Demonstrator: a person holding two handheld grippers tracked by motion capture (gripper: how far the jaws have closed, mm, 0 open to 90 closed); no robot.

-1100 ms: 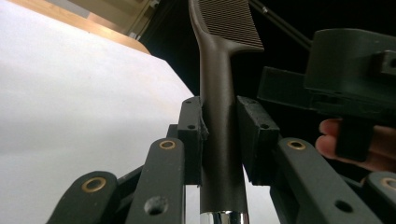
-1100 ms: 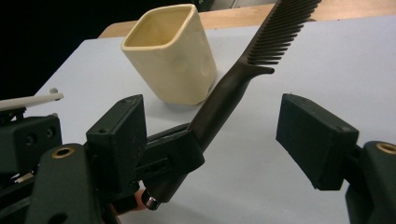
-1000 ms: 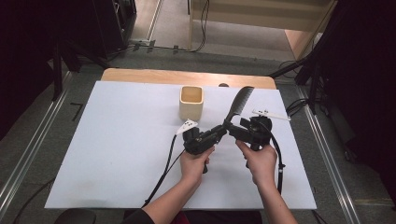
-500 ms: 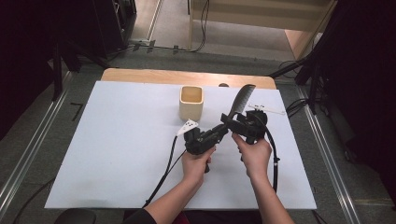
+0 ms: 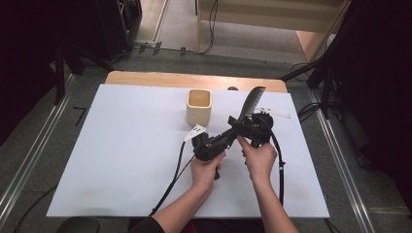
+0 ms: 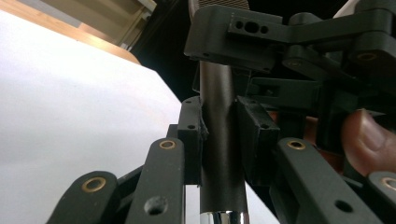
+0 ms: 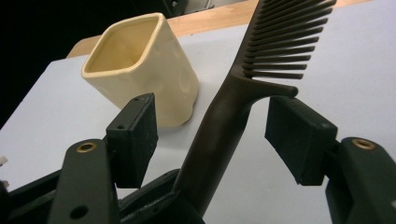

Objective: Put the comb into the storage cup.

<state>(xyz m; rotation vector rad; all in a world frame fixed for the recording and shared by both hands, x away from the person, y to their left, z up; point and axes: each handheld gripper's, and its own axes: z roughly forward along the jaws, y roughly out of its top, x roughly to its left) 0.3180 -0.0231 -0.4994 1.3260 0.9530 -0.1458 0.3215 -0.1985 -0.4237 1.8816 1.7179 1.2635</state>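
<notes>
A dark comb (image 5: 253,101) stands tilted over the white table, teeth up. My left gripper (image 5: 233,131) is shut on its handle (image 6: 219,140), with both pads pressed against it. My right gripper (image 5: 247,124) straddles the comb (image 7: 233,107) just below the teeth. Its jaws have just been closing, but both pads (image 7: 301,135) still stand clear of the handle, so it is open. In the left gripper view the right gripper (image 6: 280,42) sits close above my left jaws. A cream square cup (image 5: 199,106) (image 7: 140,65) stands upright just left of the comb.
The white sheet (image 5: 111,145) covers the table, with a wooden strip (image 5: 145,77) along the far edge. A thin white stick (image 5: 278,114) lies right of the comb. Cables (image 5: 279,165) trail from both grippers toward the near edge.
My right gripper has moved a little up and left along the comb toward the teeth, and its jaws have narrowed around the handle. The left hand has kept still.
</notes>
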